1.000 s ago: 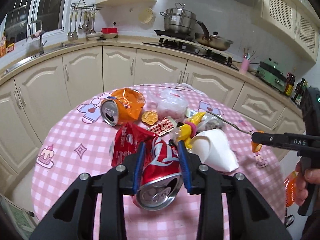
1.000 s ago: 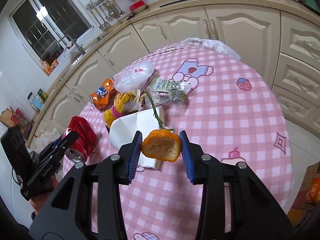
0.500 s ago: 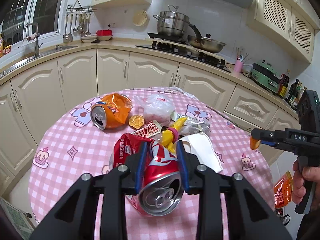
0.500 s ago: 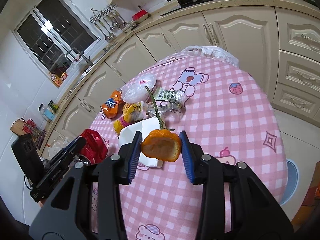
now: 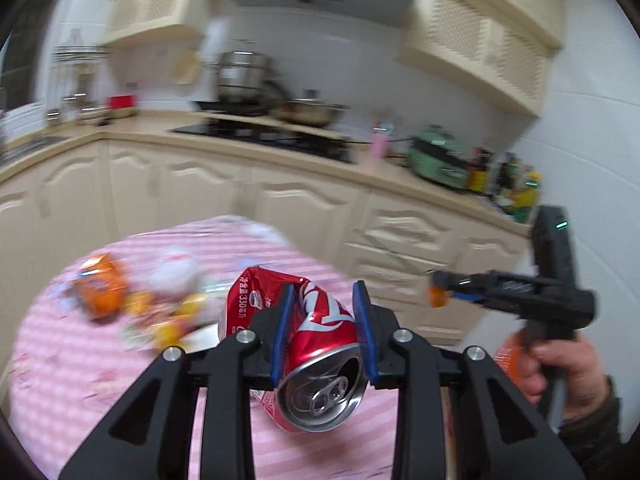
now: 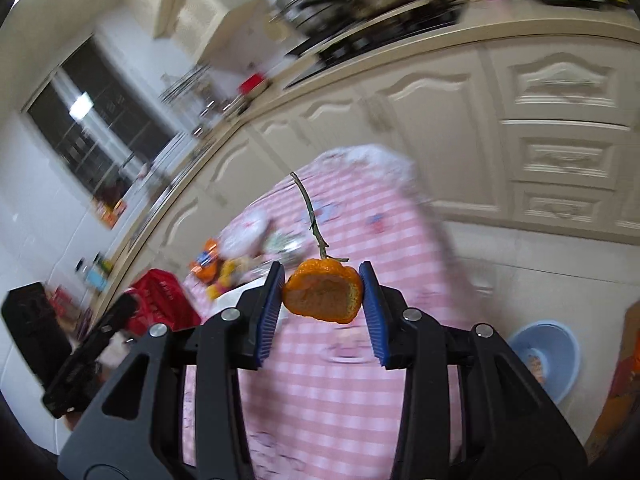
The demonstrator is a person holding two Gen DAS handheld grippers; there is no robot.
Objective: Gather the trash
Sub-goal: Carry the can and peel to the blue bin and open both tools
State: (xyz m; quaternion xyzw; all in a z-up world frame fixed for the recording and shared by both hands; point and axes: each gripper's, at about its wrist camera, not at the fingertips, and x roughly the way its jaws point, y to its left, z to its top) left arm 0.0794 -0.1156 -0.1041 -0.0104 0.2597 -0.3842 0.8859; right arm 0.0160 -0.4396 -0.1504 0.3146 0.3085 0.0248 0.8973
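Observation:
My left gripper (image 5: pixel 322 322) is shut on a crushed red soda can (image 5: pixel 320 360), held above the pink checked table (image 5: pixel 100 380); a red wrapper (image 5: pixel 250 300) hangs with it. My right gripper (image 6: pixel 322 298) is shut on an orange peel (image 6: pixel 323 296) with a long stem, held above the table's edge (image 6: pixel 344 400). The right gripper also shows in the left wrist view (image 5: pixel 440 292), off the table's right side. More trash lies on the table: an orange can (image 5: pixel 102 290), a white bag (image 5: pixel 172 276) and yellow scraps (image 5: pixel 168 324), all blurred.
A blue basin (image 6: pixel 546 360) stands on the floor to the right of the table. Cream kitchen cabinets (image 5: pixel 280 208) and a counter with pots (image 5: pixel 248 84) run behind the table. An orange bag (image 6: pixel 620 384) is at the far right.
Both grippers have lifted and swung to the right with their loads. The can and red wrapper are now higher above the table. The views are motion-blurred.

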